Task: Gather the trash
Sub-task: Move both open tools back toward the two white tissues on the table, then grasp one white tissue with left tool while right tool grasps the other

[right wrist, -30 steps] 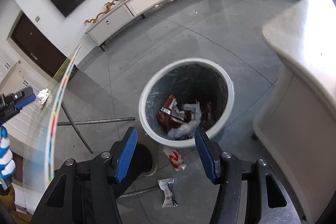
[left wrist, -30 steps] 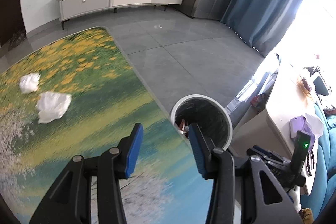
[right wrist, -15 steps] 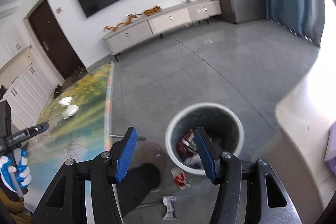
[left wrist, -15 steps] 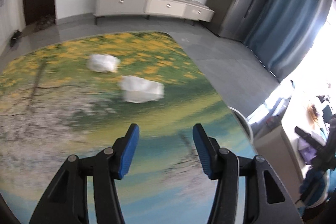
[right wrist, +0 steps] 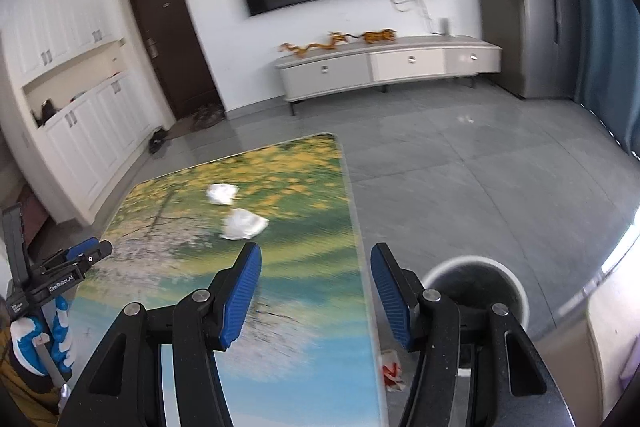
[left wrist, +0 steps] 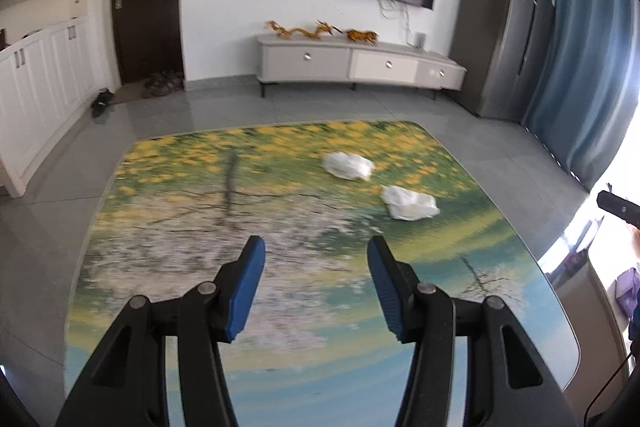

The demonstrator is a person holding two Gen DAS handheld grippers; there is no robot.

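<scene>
Two crumpled white wads of trash lie on the flower-printed glass table: a nearer wad and a farther wad. They also show in the right wrist view, nearer and farther. My left gripper is open and empty above the table, short of the wads. My right gripper is open and empty over the table's right edge. The white trash bin stands on the floor to its right. The left gripper also shows at the left.
A red-and-white wrapper lies on the grey floor beside the bin. A TV cabinet stands against the far wall under a TV. White cupboards line the left. Blue curtains hang at the right.
Both grippers have swung up and left, away from the bin and toward the table. The wads now lie ahead of both. Both stay open and empty.
</scene>
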